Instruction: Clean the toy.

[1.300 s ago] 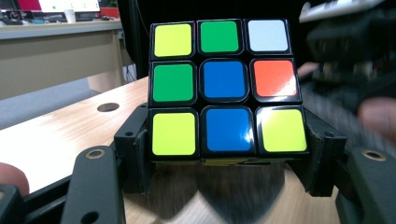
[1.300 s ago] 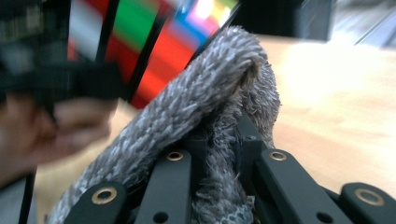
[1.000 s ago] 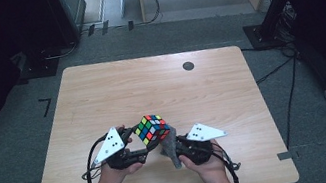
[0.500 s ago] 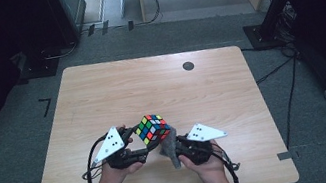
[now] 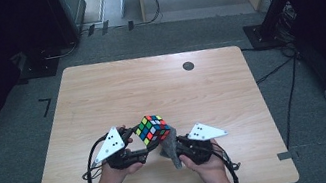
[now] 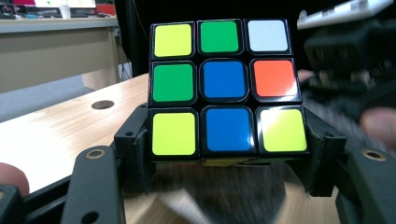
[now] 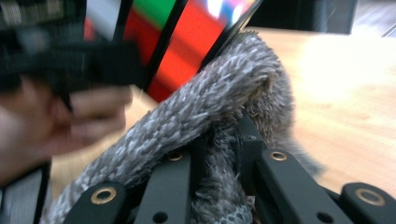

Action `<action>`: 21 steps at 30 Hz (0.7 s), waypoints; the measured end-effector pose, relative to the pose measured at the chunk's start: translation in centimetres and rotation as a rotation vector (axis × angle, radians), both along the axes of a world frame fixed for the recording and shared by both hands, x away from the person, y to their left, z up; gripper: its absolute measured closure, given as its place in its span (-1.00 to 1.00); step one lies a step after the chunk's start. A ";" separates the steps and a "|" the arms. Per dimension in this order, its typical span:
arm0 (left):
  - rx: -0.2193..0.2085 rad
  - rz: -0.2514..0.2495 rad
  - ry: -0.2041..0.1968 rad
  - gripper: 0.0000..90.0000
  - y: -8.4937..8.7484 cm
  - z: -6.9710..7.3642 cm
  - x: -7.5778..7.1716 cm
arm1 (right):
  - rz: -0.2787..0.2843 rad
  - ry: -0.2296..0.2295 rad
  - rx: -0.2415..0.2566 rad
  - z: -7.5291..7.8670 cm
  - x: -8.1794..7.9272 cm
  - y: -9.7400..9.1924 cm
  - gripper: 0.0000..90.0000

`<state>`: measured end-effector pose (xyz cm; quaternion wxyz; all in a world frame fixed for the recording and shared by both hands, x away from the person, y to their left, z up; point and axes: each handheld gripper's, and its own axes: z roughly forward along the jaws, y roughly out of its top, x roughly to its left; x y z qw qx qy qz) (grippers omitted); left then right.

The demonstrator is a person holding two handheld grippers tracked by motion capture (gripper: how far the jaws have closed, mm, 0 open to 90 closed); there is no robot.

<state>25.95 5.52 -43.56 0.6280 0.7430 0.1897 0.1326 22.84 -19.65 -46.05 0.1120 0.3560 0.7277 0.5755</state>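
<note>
A scrambled puzzle cube (image 5: 153, 128) is held above the wooden table (image 5: 101, 97) near its front edge. My left gripper (image 5: 141, 145) is shut on it, and in the left gripper view the cube (image 6: 224, 88) sits between the two black jaws, gripped at its lowest layer. My right gripper (image 5: 175, 147) is shut on a grey fuzzy cloth (image 5: 170, 147). In the right gripper view the cloth (image 7: 219, 121) bunches between the jaws and presses against a red face of the cube (image 7: 187, 42).
A small dark round hole (image 5: 188, 65) marks the table's far side. Black stands and cables sit on the floor around the table. The far half of the tabletop is bare wood.
Both hands stay almost where they were. The cube and the cloth keep their places against each other.
</note>
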 end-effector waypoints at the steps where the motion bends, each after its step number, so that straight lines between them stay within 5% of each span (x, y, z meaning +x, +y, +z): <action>1: -0.001 0.004 0.003 -0.24 0.0 0.0 0.0 | -0.008 -0.006 -0.022 -0.1 0.0 0.2 0.78; 8: 0.003 0.024 0.017 -0.24 0.2 -0.2 0.4 | -0.218 -0.043 -0.093 -0.1 1.0 -2.2 0.76; 11: 0.012 0.033 0.022 -0.24 0.2 -0.3 0.5 | -0.276 -0.089 -0.143 -0.4 1.6 -3.0 0.61; 15: 0.013 0.042 0.026 -0.24 0.2 -0.3 0.6 | -0.281 -0.164 -0.174 -0.5 1.8 -3.0 0.07; 21: 0.012 0.055 0.044 -0.24 0.3 -0.3 0.8 | -0.191 -0.238 -0.112 1.0 1.0 -2.7 -0.07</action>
